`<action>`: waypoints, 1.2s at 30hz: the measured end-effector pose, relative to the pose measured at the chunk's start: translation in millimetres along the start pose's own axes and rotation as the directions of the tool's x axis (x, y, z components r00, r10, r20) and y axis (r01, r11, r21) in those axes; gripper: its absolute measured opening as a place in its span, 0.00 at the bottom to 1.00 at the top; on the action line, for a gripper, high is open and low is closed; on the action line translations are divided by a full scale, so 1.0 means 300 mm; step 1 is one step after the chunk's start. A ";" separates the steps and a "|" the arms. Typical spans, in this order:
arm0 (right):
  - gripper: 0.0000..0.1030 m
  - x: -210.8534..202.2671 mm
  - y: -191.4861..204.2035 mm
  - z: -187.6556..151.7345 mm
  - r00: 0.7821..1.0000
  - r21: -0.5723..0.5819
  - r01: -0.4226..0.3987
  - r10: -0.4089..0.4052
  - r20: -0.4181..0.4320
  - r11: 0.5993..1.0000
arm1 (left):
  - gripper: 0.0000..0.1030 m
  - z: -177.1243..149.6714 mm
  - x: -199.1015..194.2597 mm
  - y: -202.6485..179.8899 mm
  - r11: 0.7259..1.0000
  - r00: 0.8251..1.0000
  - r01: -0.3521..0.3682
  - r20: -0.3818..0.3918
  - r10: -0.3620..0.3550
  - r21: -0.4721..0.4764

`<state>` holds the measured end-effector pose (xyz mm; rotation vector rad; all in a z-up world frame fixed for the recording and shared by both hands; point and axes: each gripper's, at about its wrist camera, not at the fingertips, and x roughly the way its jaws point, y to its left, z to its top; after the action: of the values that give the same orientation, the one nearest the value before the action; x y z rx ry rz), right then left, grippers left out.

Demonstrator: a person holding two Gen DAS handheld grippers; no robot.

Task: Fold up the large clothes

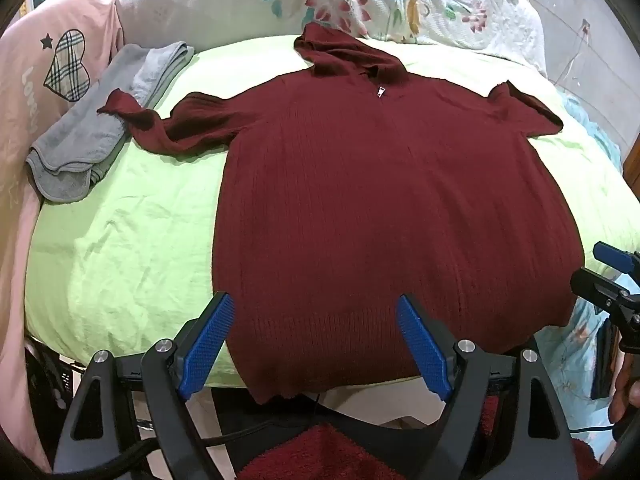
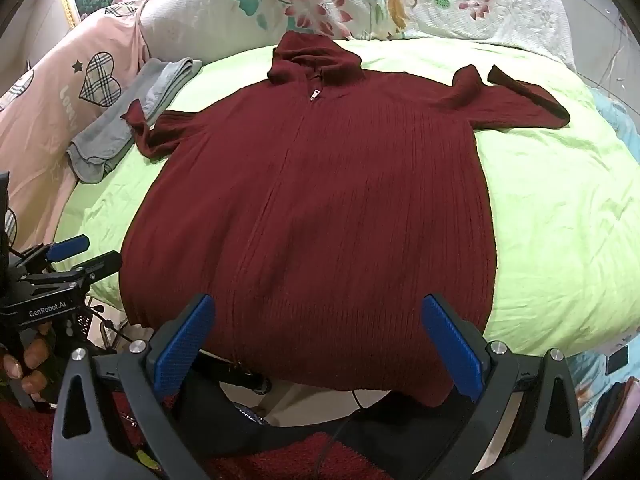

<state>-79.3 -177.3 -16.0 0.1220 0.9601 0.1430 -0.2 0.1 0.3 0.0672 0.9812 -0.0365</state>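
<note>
The dark red hooded sweater (image 1: pixel 384 184) is lying flat, front up, on the green sheet (image 1: pixel 120 248), straight ahead of and below both tools. Its long axis is running directly away from them: the hem is sitting nearest, hanging slightly over the near edge of the bed, and the hood (image 2: pixel 316 60) is pointing to the far side, with the zipper line running down the middle. One sleeve is reaching out to each side at the far end; the one on the left is overlapping a folded grey towel (image 1: pixel 92 136).

The left gripper (image 1: pixel 316 344) is hovering over the hem's left half, jaws spread wide with nothing between them. The right gripper (image 2: pixel 320 340) is doing the same over the right half, likewise released and empty. Both are tilting steeply downward, side by side. Neither is nearer, so each hand looks suited to its own side's sleeve or hem corner.
</note>
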 end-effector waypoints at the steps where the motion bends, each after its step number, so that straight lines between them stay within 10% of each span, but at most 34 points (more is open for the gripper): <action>1: 1.00 0.000 -0.001 0.001 1.000 0.000 -0.001 0.001 -0.001 1.000 | 0.82 0.004 0.001 0.000 1.000 1.000 0.004 -0.009 -0.004 -0.001; 36: 1.00 0.003 0.007 -0.001 1.000 0.006 -0.004 0.004 0.002 1.000 | 0.82 0.004 0.029 -0.019 1.000 1.000 0.004 -0.019 -0.004 0.011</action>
<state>-79.1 -175.1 -16.6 0.1291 0.9583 0.1434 5.4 -5.6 -6.5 0.0762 0.9998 -0.0455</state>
